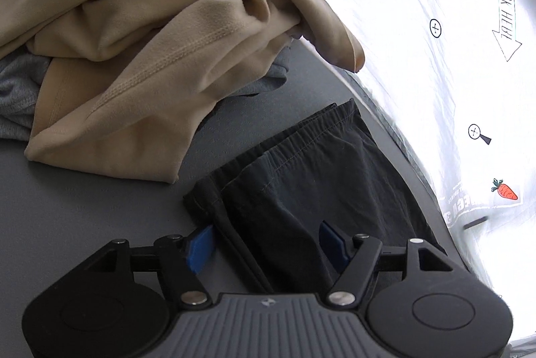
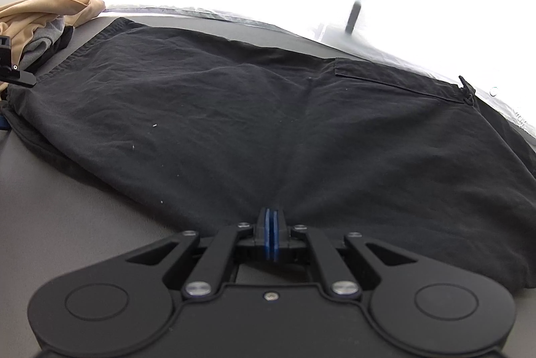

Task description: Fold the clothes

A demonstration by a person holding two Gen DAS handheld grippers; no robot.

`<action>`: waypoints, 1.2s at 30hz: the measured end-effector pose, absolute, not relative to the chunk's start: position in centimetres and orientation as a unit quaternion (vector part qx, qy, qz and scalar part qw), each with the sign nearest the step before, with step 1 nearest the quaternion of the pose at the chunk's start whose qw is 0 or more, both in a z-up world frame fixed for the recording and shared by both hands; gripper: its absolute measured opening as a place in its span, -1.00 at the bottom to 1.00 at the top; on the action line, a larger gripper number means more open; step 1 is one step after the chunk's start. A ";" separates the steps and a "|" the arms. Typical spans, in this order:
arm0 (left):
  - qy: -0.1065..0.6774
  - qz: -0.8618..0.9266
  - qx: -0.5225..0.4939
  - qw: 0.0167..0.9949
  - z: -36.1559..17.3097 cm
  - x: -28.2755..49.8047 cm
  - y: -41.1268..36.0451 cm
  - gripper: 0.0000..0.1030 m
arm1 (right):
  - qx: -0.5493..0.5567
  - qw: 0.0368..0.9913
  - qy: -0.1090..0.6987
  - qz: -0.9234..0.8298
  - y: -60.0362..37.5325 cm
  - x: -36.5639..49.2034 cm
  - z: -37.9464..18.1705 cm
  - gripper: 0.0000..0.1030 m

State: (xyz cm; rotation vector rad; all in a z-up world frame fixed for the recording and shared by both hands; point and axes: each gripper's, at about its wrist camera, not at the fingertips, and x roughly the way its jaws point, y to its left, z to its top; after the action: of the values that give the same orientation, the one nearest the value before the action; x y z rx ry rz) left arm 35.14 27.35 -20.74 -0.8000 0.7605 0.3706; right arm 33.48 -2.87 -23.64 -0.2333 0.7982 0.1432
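Your right gripper (image 2: 270,220) is pinching the black shorts' (image 2: 268,123) near hem at lower centre, jaws closed on it, your left gripper (image 1: 268,244) is hovering with jaws wide apart, astride their waistband, shorts lying flat on the grey desk (image 2: 83,224), beige garment (image 1: 134,39) heaped upper left.

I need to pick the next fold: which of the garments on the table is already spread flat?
The black woven shorts with the flap pocket lie spread flat on the grey table. The tan knit garment and the grey one under it sit crumpled in a pile.
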 end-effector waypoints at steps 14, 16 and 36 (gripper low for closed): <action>0.336 0.234 -0.320 0.854 -21.1 36.8 25.3 -0.60 | -0.149 0.909 0.387 0.053 -1.4 33.3 -24.1 -0.94; 0.332 0.236 -0.344 0.846 -20.4 36.8 25.5 -0.72 | -0.129 0.911 0.388 0.059 -2.1 33.4 -23.9 -0.95; 0.161 -0.168 -0.154 0.960 0.4 41.5 -1.1 -0.86 | -0.067 0.948 0.284 -0.123 -21.4 25.1 -18.3 -0.93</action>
State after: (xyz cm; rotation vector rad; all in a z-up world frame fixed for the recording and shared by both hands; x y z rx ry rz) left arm 41.48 -1.06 0.45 -0.3113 0.3266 -0.3396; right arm 25.13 -21.45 -18.31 -0.1360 0.5788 -0.2508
